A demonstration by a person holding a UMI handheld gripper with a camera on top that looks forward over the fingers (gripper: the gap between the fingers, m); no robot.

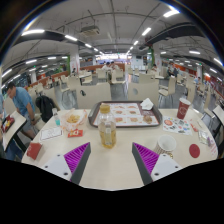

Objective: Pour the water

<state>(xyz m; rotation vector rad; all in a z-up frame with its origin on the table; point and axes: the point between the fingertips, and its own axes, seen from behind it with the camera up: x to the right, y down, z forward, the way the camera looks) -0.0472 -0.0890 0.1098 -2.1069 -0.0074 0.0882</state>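
Bottle [107, 129] upright (seemingly capped) beyond hand-held gripper [110, 158]; fingers wide apart, holding nothing.

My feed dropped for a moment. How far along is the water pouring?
Done: nothing that shows. The jaws of the gripper stand open and empty over the table.
In hand: the approach. A bottle stands upright on the table, just ahead of the jaws, in front of a tray.
Left: grasp the bottle, carry it to a container, pour. A red cup stands far to the right.
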